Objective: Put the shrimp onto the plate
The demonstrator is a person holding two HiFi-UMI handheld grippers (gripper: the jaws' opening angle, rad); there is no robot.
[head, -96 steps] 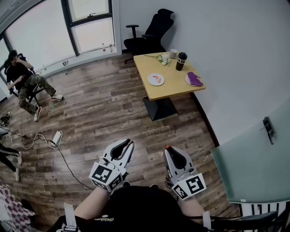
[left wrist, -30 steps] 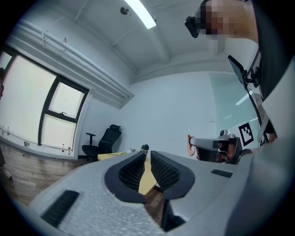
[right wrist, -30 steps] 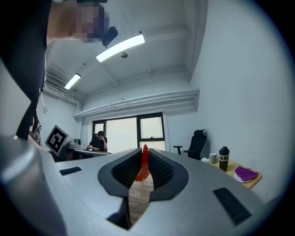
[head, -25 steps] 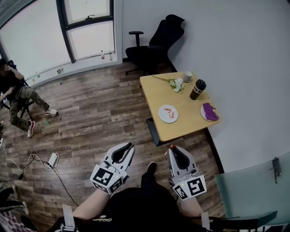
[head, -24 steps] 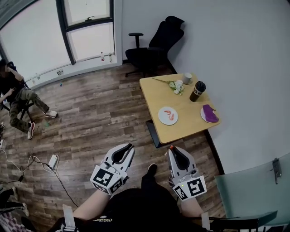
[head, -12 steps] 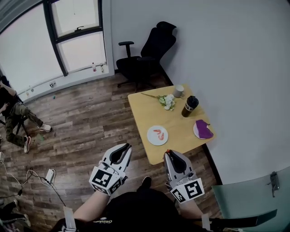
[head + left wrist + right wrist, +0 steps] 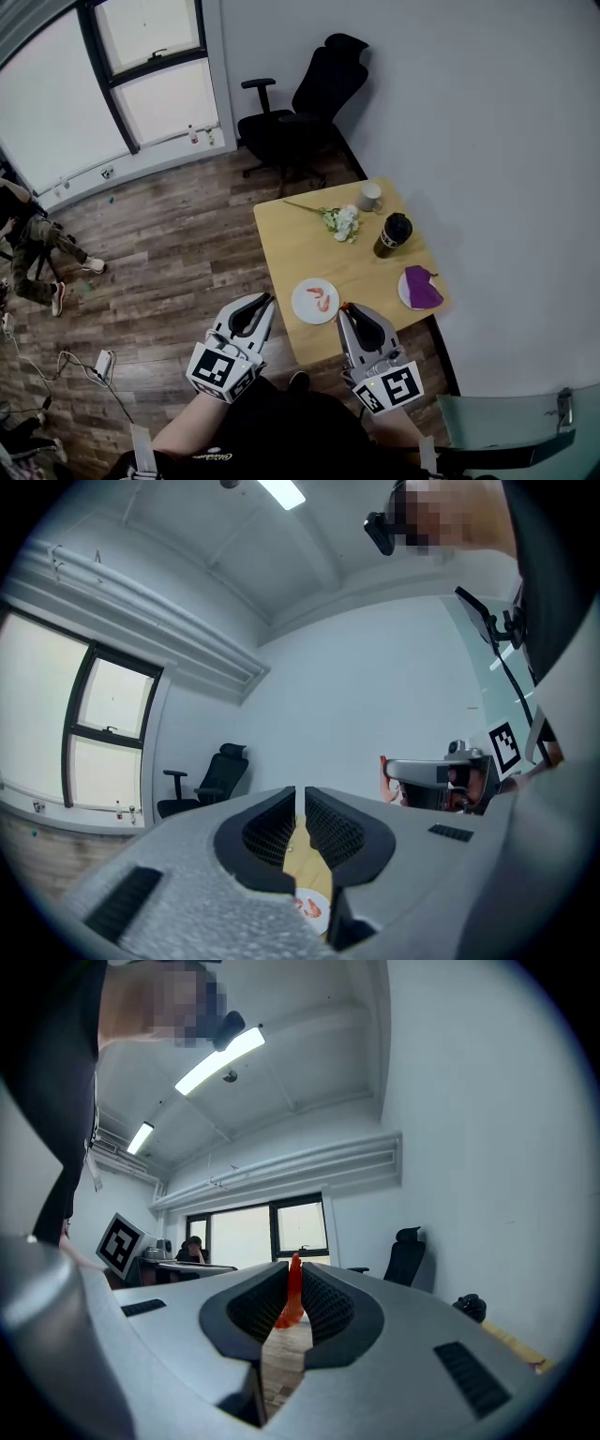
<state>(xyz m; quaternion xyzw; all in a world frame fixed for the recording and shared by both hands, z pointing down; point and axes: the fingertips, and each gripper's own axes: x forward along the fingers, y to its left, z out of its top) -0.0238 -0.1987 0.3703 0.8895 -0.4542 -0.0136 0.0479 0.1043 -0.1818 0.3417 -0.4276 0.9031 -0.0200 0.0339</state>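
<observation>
Your right hand-held gripper (image 7: 347,312) clamps shrimp (image 7: 292,1296) poking past tips; left hand-held gripper (image 7: 263,301) nearly closed, empty. Release early: shrimp misses plate (image 7: 302,306) just ahead-left, hits floor (image 7: 187,253).

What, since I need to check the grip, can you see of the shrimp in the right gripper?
The shrimp is a small, narrow, curved piece, orange-red and glossy like plastic. It stands roughly upright, pinched between the dark ribbed pads of the right gripper, with its thin end poking out past the jaw tips. In the head view only that red tip shows, beside the white plate and not on it. Nothing but the pads touches it.
</observation>
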